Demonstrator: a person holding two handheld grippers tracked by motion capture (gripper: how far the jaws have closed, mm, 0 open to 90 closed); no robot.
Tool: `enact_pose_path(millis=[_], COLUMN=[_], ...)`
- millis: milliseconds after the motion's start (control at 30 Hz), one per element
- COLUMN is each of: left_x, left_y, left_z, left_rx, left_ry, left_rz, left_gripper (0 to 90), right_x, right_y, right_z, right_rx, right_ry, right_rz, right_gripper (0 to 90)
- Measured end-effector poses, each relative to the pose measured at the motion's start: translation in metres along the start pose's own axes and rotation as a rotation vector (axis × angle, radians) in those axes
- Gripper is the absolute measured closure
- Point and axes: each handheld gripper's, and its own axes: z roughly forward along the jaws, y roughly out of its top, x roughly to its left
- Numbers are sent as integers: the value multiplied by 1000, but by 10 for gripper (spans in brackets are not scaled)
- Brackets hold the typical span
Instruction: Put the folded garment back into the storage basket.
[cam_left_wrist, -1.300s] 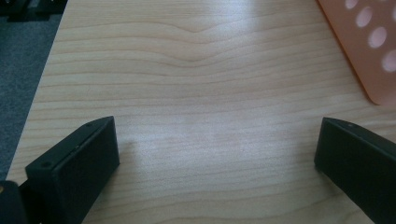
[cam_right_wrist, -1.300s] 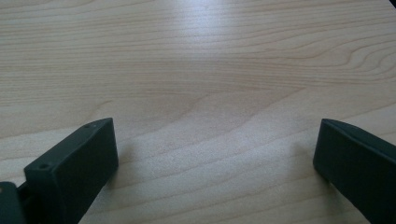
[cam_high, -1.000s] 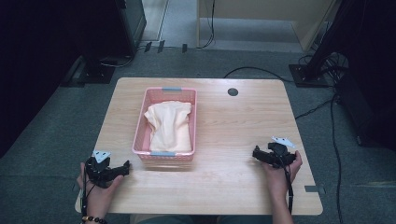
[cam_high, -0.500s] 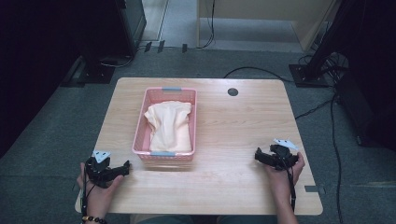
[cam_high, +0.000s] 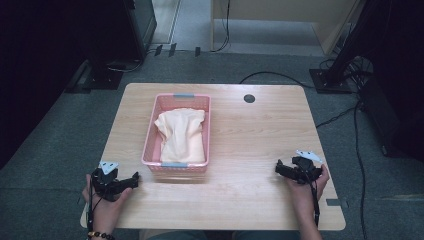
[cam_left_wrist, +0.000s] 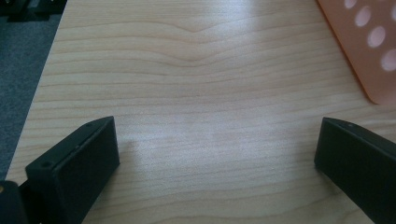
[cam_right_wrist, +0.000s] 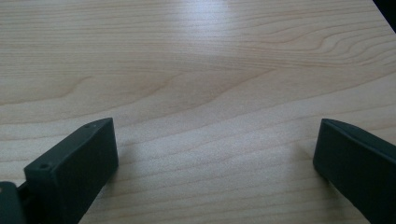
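Note:
A pink plastic basket (cam_high: 154, 135) stands on the wooden table (cam_high: 250, 135), left of centre, with a cream cloth (cam_high: 181, 134) bunched inside it. My left gripper (cam_high: 131, 181) rests low over the table's near left corner, just in front of the basket's near left corner, open with nothing between its jaws. In the left gripper view the left gripper (cam_left_wrist: 217, 144) faces bare wood, and the basket's (cam_left_wrist: 369, 51) perforated wall shows at top right. My right gripper (cam_high: 280, 170) sits open near the front right of the table. The right gripper (cam_right_wrist: 215, 144) looks over bare wood grain.
A round dark cable hole (cam_high: 249, 98) sits in the tabletop at the back right. Grey carpet (cam_high: 60, 150) surrounds the table, with cables (cam_high: 345, 115) on the floor at the right and dark furniture at the back left.
My right gripper has drifted slightly toward the person and to the right. The left gripper, basket and cloth have not moved.

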Motion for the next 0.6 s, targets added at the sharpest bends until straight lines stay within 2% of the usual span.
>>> enact_pose_path(millis=[600], left_x=[0], left_y=[0], left_z=[0], left_rx=[0], left_ry=[1], left_rz=[-1], left_gripper=[0], right_x=[-12], right_y=[-5], right_z=[-6], right_rx=[0], right_ry=[-9], right_rz=[7], right_gripper=[0])
